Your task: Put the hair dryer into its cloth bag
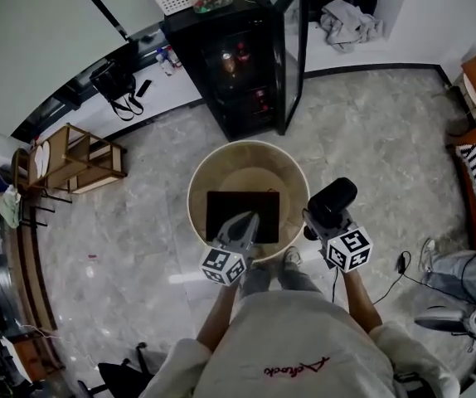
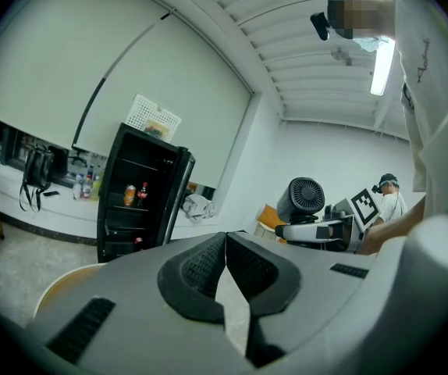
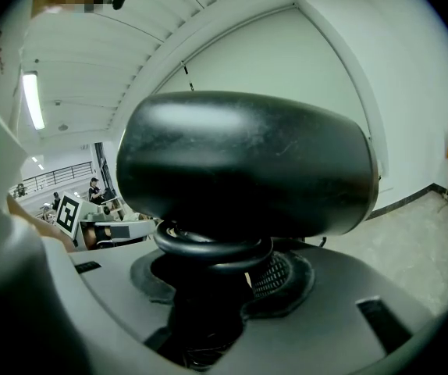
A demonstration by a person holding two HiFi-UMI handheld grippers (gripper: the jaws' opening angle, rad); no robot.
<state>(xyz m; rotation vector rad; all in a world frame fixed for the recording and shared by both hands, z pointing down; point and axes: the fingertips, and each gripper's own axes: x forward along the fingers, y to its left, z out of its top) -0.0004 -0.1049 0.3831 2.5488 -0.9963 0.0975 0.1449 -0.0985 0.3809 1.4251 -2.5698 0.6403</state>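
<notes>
Our left tongs (image 1: 249, 220) (image 2: 225, 244) hang over the near edge of the round table (image 1: 246, 168). The two jaws are pressed tight together and there is nothing between them. The tip is just above the black cloth bag (image 1: 238, 203), which lies flat in the middle of the table, a bit nearer to us.

Our right tongs (image 1: 314, 220) (image 3: 216, 268) are partly open and hold the black hair dryer (image 1: 333, 197) (image 3: 243, 162) from below. Its fat round body sticks up above the jaws. The hair dryer is in the air, just past the right edge of the table and apart from the bag.

Beyond the far edge stands a black fridge (image 1: 238, 65) with its door open.
</notes>
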